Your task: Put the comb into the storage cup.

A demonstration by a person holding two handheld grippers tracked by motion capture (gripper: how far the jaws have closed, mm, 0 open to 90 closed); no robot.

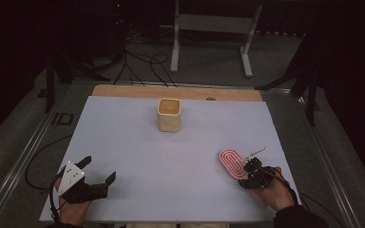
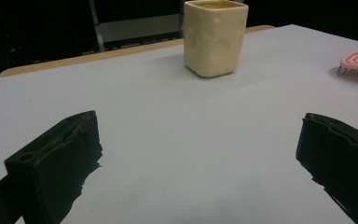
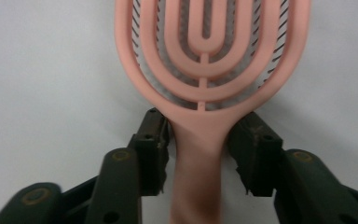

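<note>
Now the right hand-held gripper (image 3: 199,154) straddles the pink hairbrush (image 3: 205,70) handle, jaws not yet clamped; next, squeeze and lift toward the cream cup (image 1: 169,115), left hand-held gripper (image 1: 98,172) idling wide apart.

Pink vented hairbrush (image 3: 205,60), laid flat on white table, handle set between the right gripper's fingers (image 3: 151,149), head beyond fingertips

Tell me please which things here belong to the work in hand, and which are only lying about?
In the work:
- pink hairbrush, its handle between the right gripper fingers
- possibly the cream cup, standing apart mid-table

Lying about:
- left gripper, open and idle over the white table sheet
- cables and a grey stand on the floor behind
</note>
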